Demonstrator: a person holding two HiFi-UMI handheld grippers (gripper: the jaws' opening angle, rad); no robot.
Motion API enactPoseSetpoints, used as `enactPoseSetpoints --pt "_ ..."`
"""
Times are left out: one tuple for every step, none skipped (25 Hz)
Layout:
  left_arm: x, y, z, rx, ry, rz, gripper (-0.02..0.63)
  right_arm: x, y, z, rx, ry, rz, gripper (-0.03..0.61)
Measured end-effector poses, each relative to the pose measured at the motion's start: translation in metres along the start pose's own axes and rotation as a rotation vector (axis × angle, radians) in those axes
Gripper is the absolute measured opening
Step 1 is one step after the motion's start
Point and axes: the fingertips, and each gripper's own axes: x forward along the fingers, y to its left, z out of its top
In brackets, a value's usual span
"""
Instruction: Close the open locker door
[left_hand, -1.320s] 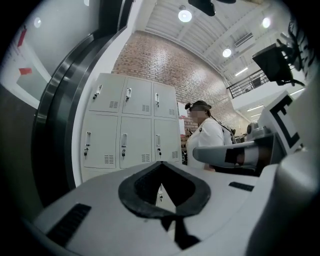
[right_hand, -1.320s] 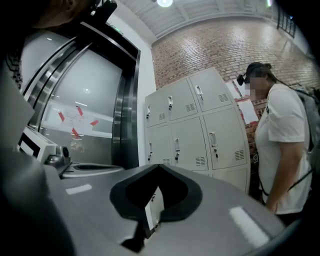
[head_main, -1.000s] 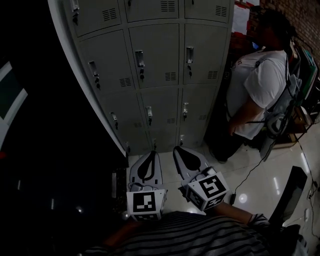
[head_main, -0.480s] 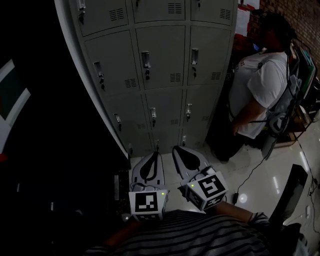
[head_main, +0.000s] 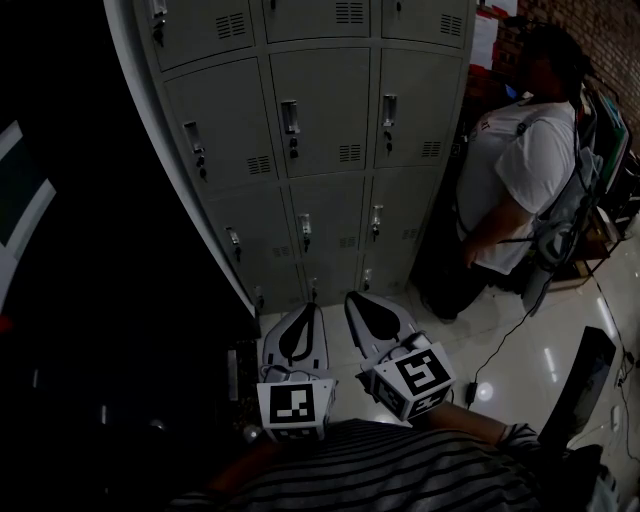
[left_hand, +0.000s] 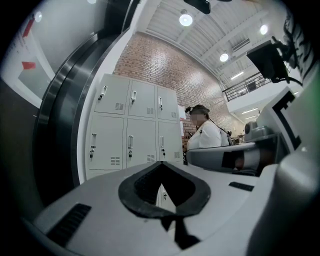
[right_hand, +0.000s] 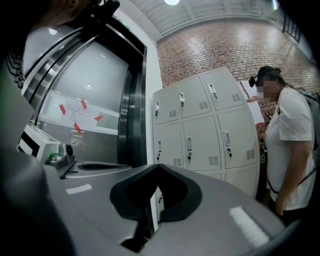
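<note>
Holding left gripper (head_main: 310, 310) and right gripper (head_main: 352, 298) pressed together, empty, side by side, equally near upright grey metal locker bank (head_main: 320, 190) directly ahead, showing nothing clearly ajar.

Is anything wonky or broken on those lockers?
Maybe one thing. A low locker door, seen past the right hand-held gripper, seems to stick out ajar. The other doors sit shut and straight.
</note>
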Motion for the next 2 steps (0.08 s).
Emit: enactPoseSetpoints --pt "0.0007 0.0 -0.0005 0.001 0.001 -0.001 0.005 0.0006 -0.0001 0.0003 0.001 0.0 0.0 0.0" --pt "0.0015 0.0 -0.0011 0.001 0.003 -0.002 0.005 0.0012 -0.0001 0.0007 0.003 0.001 0.001 0.0"
